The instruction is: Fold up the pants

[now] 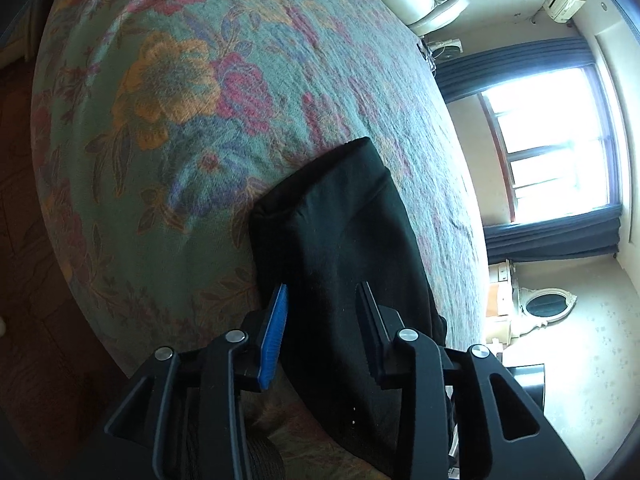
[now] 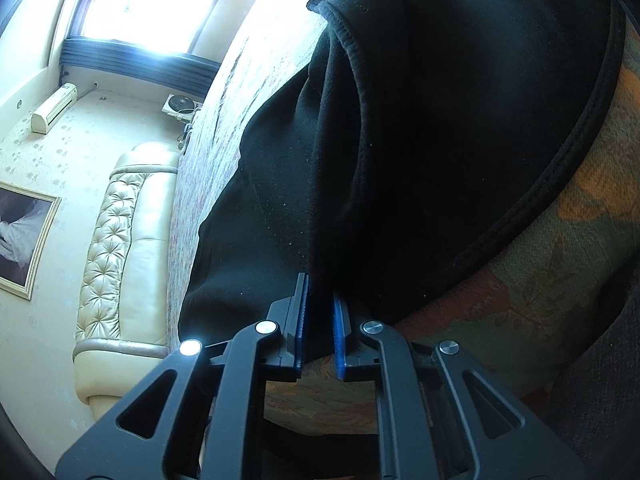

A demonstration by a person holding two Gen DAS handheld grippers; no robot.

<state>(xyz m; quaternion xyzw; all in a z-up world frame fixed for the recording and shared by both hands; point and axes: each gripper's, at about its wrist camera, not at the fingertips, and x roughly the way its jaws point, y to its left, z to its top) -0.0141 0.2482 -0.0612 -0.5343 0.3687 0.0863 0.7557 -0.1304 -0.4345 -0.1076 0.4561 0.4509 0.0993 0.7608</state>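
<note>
Black pants (image 1: 340, 220) lie folded lengthwise on a bed with a green floral cover (image 1: 180, 80); the far end shows a narrow folded edge. My left gripper (image 1: 322, 286) hovers open over the near part of the pants, its blue-padded fingers (image 1: 274, 332) spread with the cloth between them and unpressed. In the right wrist view the pants (image 2: 440, 140) bunch up with a thick stitched band (image 2: 560, 184) curving along the right. My right gripper (image 2: 319, 285) is shut on a fold of the black cloth at the near edge.
The bed cover (image 2: 540, 288) runs on past the pants. A cream tufted headboard (image 2: 120, 240) stands at the bed's end. A bright window (image 1: 552, 140) with dark curtains, a white dresser with an oval mirror (image 1: 546, 306) and dark wooden floor (image 1: 20, 240) surround the bed.
</note>
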